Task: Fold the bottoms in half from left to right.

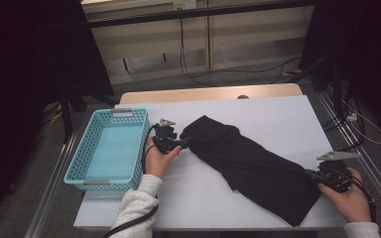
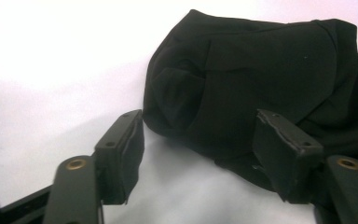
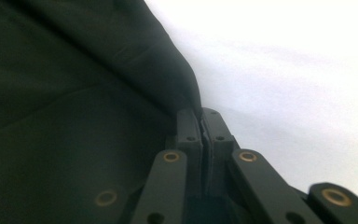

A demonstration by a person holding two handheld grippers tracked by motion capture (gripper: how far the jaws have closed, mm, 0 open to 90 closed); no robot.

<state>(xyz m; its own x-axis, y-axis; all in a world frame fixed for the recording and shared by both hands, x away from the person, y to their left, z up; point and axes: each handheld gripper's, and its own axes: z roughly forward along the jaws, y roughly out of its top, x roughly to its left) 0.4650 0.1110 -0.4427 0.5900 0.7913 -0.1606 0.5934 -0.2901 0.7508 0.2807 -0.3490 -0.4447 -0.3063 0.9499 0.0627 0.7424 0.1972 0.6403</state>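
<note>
While I look down on the white bench (image 1: 278, 114), I see one black cloth (image 1: 250, 163), matte and softly creased, folded into a long strip. Its long axis runs slantwise, from a rounded end near the middle of the bench to a wider end at the near right corner. I count one cloth, one turquoise basket (image 1: 87, 148) on the left edge, and two grippers. My left gripper (image 2: 200, 149) is spread wide at the rounded end. My right gripper (image 3: 203, 128) is pinching the cloth's edge.
</note>
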